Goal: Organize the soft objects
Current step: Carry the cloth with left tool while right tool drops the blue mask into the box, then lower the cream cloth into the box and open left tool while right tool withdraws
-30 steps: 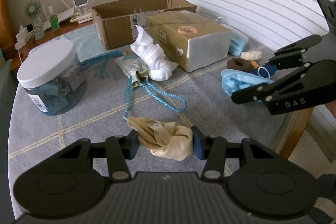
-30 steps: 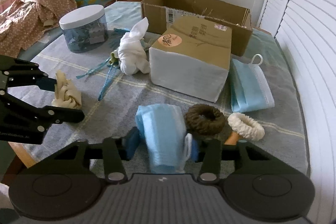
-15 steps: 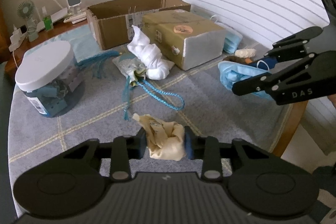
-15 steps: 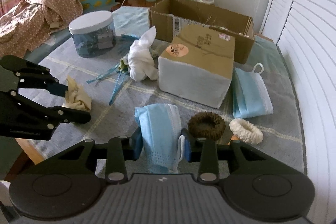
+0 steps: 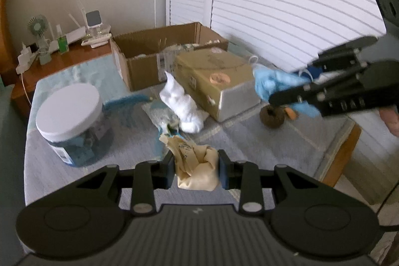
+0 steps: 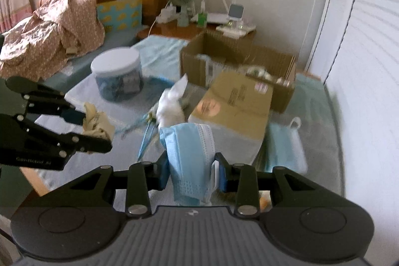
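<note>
My left gripper (image 5: 195,170) is shut on a crumpled beige cloth (image 5: 197,168) and holds it above the grey table mat; the cloth also shows in the right wrist view (image 6: 98,122). My right gripper (image 6: 192,172) is shut on a blue face mask (image 6: 190,158) lifted off the table; the mask also shows in the left wrist view (image 5: 276,84). An open cardboard box (image 5: 154,59) stands at the back. A white knotted cloth (image 5: 182,104) lies before it.
A sealed tan box (image 5: 217,81) sits right of the white cloth. A white-lidded jar (image 5: 72,121) stands at the left. A brown hair tie (image 5: 271,115) and more blue masks (image 6: 284,146) lie on the mat. The table edge (image 5: 341,156) is at the right.
Both grippers closed on their items and rose: the beige cloth and the blue mask are now lifted off the mat and moved toward the boxes.
</note>
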`<control>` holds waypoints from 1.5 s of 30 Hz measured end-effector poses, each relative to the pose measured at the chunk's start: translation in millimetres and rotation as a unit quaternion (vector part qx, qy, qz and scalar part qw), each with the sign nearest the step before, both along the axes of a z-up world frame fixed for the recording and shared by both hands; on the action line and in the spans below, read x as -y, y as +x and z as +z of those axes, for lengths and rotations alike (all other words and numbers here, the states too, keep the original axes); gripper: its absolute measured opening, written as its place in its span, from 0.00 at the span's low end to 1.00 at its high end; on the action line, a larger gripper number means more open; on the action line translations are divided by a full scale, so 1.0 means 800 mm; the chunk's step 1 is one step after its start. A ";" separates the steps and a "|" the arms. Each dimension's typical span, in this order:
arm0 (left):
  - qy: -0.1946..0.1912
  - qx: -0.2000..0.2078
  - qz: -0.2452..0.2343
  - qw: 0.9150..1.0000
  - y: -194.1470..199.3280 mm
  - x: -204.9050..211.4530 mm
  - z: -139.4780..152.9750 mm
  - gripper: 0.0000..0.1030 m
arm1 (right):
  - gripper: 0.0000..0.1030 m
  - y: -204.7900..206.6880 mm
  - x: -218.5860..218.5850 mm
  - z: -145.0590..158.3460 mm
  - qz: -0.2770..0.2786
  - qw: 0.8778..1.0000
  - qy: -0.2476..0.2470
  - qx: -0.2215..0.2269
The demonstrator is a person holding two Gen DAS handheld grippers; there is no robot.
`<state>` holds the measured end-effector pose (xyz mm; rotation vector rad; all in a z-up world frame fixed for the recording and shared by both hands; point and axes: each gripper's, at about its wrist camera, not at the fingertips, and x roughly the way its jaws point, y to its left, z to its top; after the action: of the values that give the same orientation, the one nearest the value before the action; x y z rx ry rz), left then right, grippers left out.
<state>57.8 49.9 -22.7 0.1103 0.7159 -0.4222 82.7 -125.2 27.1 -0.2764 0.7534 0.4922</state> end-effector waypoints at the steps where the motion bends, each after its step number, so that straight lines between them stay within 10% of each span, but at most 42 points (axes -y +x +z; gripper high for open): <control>1: 0.000 0.001 0.001 1.000 0.002 -0.001 0.002 0.32 | 0.40 0.005 0.000 0.005 -0.003 1.000 0.001 0.005; 26: -0.019 0.015 0.039 0.999 0.057 -0.054 0.020 0.32 | 0.41 0.282 -0.096 0.029 0.001 1.000 0.005 0.023; 35: -0.018 0.014 0.043 0.999 0.067 -0.055 0.020 0.32 | 0.93 0.294 -0.082 0.009 -0.018 0.999 0.032 0.009; 45: -0.012 0.015 0.027 0.999 0.080 -0.038 0.041 0.32 | 1.00 0.206 -0.033 0.030 -0.051 0.997 0.039 0.030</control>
<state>122.1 80.2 9.8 0.0755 0.6822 -0.3771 247.1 -99.1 50.9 -0.1788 0.6841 0.4145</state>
